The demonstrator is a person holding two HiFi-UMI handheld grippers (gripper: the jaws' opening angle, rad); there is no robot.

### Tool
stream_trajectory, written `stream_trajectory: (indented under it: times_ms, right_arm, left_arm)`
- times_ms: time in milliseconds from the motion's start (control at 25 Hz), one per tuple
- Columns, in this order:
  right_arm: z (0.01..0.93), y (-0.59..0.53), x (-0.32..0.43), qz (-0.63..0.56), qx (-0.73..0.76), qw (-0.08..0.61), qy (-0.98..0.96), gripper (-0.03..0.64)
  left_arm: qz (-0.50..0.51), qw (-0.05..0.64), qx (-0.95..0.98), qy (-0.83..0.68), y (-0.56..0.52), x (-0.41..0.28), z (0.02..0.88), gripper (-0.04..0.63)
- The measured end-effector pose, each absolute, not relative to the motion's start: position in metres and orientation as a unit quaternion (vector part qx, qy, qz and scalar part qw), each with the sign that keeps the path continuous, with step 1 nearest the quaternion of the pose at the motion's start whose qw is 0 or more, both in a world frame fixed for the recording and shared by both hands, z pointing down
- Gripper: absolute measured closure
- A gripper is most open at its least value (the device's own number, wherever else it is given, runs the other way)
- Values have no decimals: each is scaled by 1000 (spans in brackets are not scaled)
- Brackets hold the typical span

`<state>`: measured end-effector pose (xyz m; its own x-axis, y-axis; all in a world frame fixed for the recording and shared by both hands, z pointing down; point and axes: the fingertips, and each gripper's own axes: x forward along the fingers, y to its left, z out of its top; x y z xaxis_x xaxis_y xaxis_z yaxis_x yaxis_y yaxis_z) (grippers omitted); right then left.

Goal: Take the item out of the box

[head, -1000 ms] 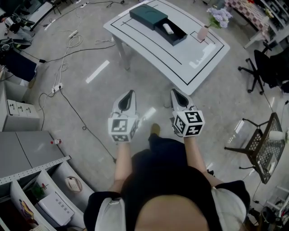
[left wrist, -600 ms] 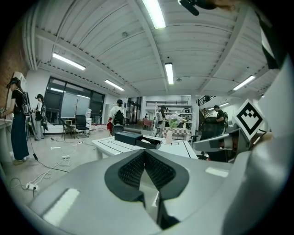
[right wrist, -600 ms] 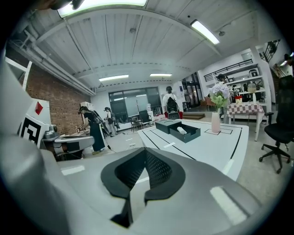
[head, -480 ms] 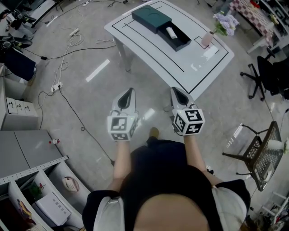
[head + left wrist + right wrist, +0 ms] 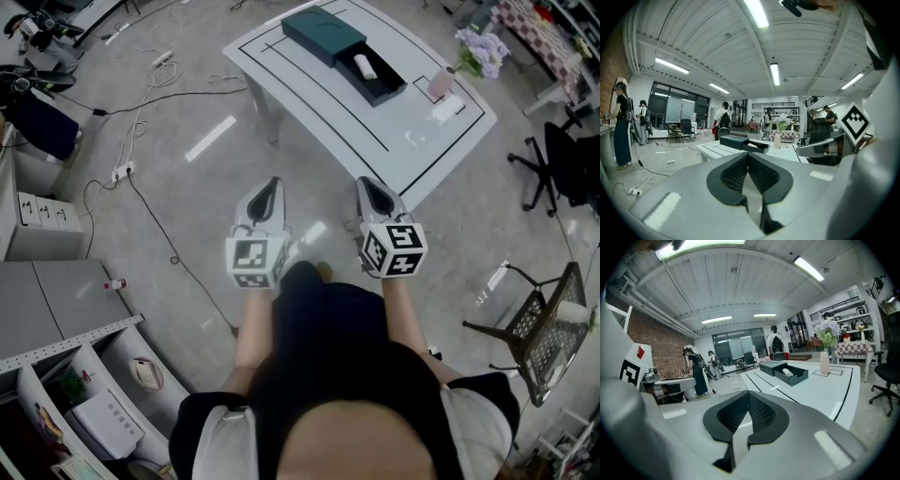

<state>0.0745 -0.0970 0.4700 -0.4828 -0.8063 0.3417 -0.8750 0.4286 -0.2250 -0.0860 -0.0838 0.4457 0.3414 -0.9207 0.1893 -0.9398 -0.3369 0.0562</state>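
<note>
1. The small white item [image 5: 366, 67] lies in the pulled-out tray of the dark teal box [image 5: 321, 28]. The box sits on the far part of the white table [image 5: 375, 131], inside the table's black outline.
2. In the right gripper view the same item [image 5: 787, 372] rests loose in the open tray, with nothing touching it.
3. A pink vase [image 5: 441, 84] holding pale purple flowers [image 5: 483, 52] stands at the table's right end, near the box but apart from it.
4. The left gripper [image 5: 274, 182] is on the near side of the table, well apart from it and above the floor. Its jaws are pressed together with nothing between them.
5. The right gripper [image 5: 363, 181] is level with the left one, just off the table's near corner. Its jaws are also closed and empty.
6. Both grippers point toward the table, and each gripper view shows the box ahead on it.
7. To the left of the table, cables [image 5: 141, 141] trail across the floor.
8. To the right of the table stands a black office chair [image 5: 567, 155].
9. Beyond the table, people stand in the background of both gripper views.
</note>
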Motion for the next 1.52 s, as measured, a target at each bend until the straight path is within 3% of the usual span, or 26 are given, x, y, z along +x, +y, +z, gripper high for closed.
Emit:
stream_trajectory:
  times_ms: [1520]
  right_arm:
    - [465,-136,81,182,506,82,-839,615]
  left_arm:
    - [52,72,817,-570,-128,-80,440,586]
